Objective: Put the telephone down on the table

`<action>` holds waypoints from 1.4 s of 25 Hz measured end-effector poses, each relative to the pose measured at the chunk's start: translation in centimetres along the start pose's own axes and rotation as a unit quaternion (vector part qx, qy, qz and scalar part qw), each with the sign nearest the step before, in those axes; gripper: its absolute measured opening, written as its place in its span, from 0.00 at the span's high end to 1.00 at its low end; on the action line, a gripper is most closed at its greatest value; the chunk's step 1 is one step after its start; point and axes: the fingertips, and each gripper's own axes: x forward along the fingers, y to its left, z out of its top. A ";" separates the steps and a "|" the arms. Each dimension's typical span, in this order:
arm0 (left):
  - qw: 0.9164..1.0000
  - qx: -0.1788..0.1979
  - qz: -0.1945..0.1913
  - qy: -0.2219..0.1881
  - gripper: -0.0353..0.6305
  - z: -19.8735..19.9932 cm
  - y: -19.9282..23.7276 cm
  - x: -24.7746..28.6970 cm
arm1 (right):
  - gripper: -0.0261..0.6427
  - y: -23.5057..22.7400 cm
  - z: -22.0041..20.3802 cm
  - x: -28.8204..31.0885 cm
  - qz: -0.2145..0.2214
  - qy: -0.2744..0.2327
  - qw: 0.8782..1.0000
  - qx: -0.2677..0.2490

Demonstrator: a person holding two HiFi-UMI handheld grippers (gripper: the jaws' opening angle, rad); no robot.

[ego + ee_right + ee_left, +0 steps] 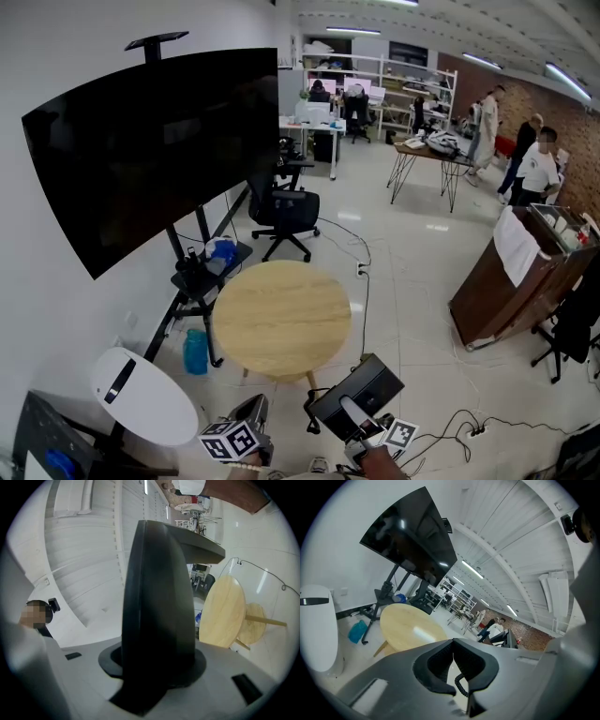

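R gripper (157, 667) clamps telephone (159, 588), short of table (281, 319); L gripper (452, 651) jaws together.

one telephone (356, 392), one table (281, 319)

Glossy white floor (412, 234), perhaps brick wall (574, 105)

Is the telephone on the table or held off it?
Off it. The right gripper is shut on the telephone, holding it in the air short of the round wooden table.
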 end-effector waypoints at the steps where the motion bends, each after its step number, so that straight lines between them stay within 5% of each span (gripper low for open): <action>1: 1.000 -0.001 0.002 -0.002 0.97 -0.1 -0.1 0.3 | 0.72 -0.2 0.3 0.0 0.001 0.002 1.000 0.000; 16: 0.998 0.000 0.046 -0.032 0.97 0.2 0.8 2.4 | 0.72 -3.0 2.7 2.2 0.018 0.046 0.999 0.019; 35: 0.999 -0.013 0.050 -0.008 0.97 4.4 5.8 10.1 | 0.72 -7.0 5.4 11.3 0.014 0.063 0.998 0.017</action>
